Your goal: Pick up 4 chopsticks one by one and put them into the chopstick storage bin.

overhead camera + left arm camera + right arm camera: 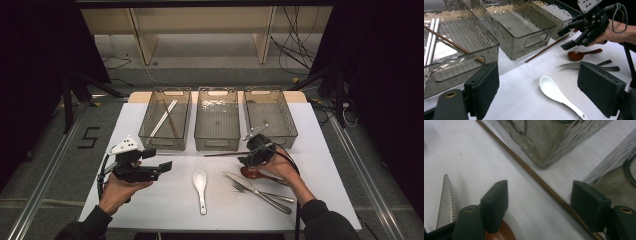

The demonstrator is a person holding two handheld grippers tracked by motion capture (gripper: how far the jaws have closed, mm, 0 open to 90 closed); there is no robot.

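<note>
The right gripper [539,202], jaws wide and empty, hangs over the brown chopstick [534,173]. The stick crosses its gap diagonally on the worktop [165,200]. The left gripper [162,167] is also wide, farther off.

Lab: black curtains [30,60], loose cables [295,45]

Glossy white ceramic-looking spoon [556,93], thin wooden chopstick [541,181], rippled smoky clear-plastic bins [524,32].

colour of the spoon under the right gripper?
Reddish-brown wooden spoon; the left gripper view shows it best.
</note>
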